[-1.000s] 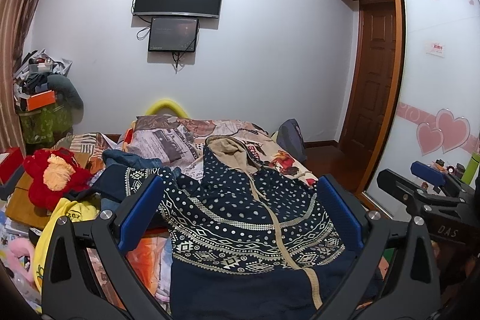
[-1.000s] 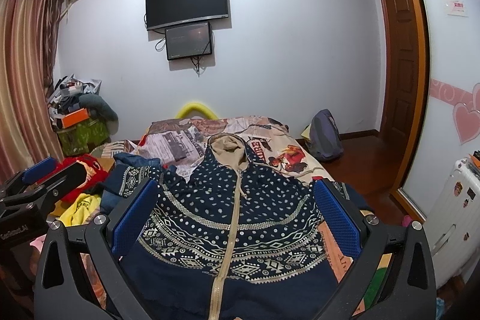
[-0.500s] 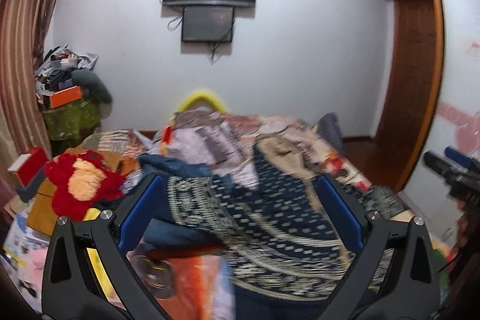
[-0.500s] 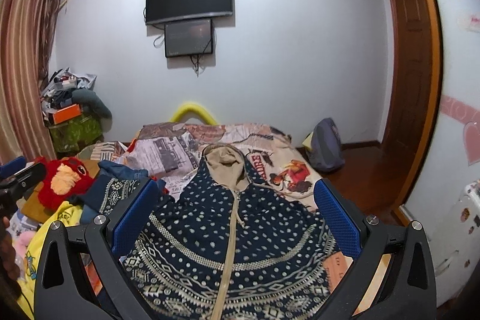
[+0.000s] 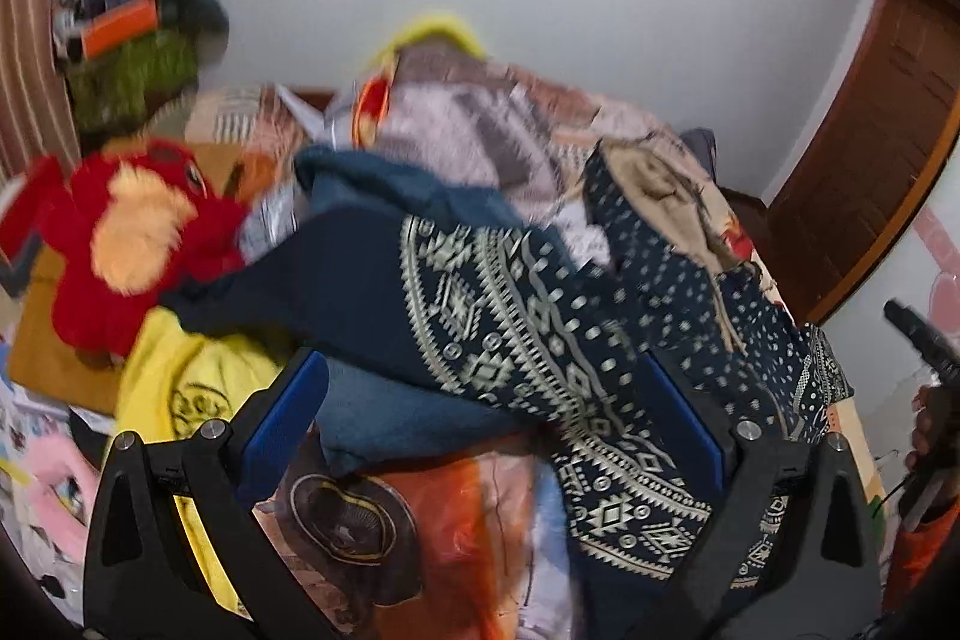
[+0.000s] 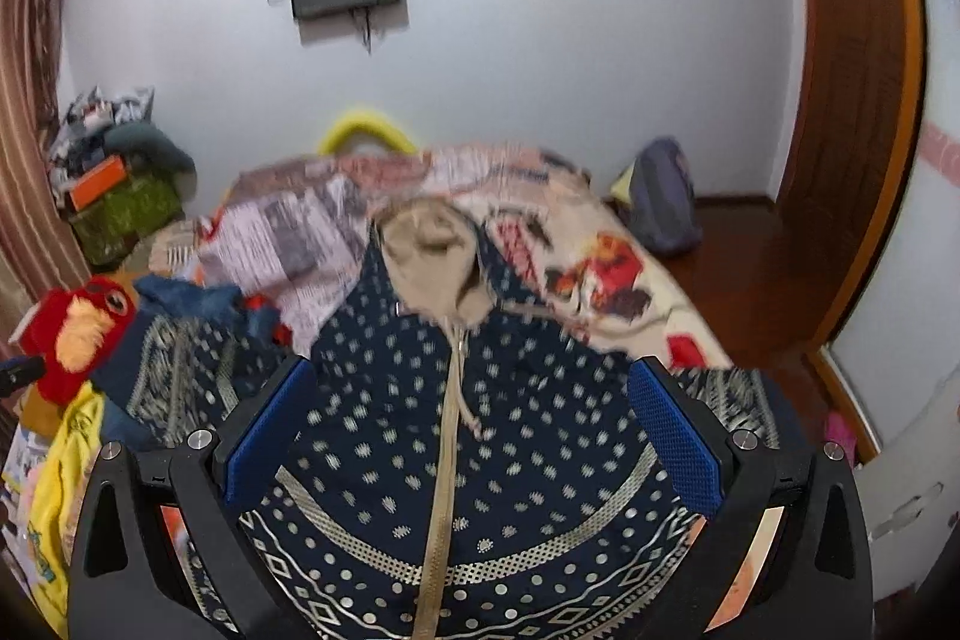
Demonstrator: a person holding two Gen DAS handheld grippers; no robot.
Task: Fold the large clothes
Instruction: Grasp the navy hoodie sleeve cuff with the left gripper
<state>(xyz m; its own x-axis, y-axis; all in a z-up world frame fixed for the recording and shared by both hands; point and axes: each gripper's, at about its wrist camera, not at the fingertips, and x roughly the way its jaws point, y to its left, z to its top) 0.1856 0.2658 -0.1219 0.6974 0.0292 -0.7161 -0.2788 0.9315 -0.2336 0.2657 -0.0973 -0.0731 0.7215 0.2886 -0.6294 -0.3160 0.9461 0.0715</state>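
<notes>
Hovering spread-wide and empty, the left tool (image 5: 480,436) has the navy patterned hoodie's sleeve (image 5: 372,292) just ahead, the right tool (image 6: 471,442), likewise gaping, sits over its zipped chest on the bed (image 6: 600,244), so pinch the cuff cleanly.

Both tools (image 5: 480,424) (image 6: 474,430) agape — empty

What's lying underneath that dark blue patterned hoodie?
The hoodie lies spread on a printed bedspread. Its left sleeve drapes over a blue garment and a yellow one. What lies beneath its body is covered.
</notes>
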